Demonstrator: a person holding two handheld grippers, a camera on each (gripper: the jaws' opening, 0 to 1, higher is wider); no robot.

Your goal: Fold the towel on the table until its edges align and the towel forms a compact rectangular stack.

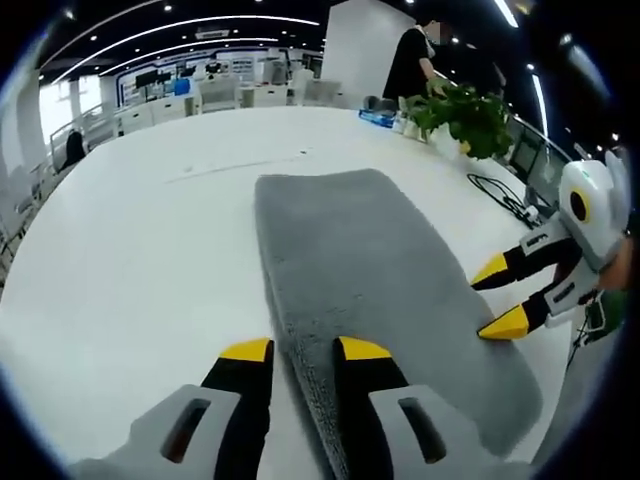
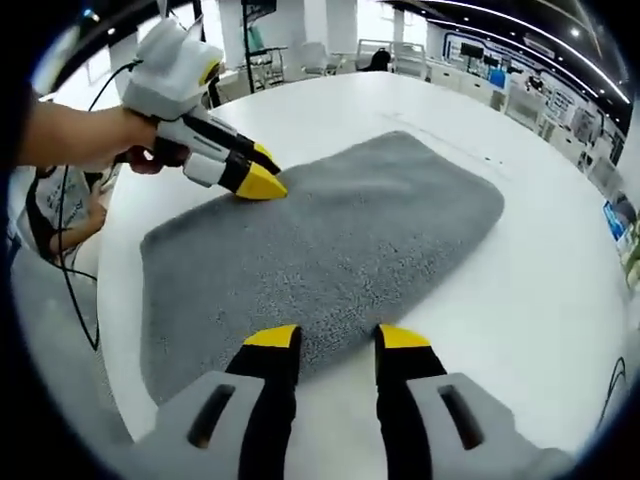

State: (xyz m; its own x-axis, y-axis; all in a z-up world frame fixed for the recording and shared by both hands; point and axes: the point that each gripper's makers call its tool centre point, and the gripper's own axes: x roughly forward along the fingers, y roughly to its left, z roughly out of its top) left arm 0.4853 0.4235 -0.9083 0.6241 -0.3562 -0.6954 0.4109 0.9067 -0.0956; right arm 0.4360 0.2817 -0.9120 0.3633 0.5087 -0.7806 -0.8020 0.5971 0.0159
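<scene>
left tool (image 1: 305,349) jaws parted, right tool (image 2: 337,337) jaws parted

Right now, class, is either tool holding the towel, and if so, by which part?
Neither holds it. The left tool is open astride the towel's long edge; the right tool is open at the opposite edge.

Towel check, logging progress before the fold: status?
Left gripper open at towel edge. Right gripper open at opposite edge. Towel flat, unfolded. Nothing on it.
</scene>
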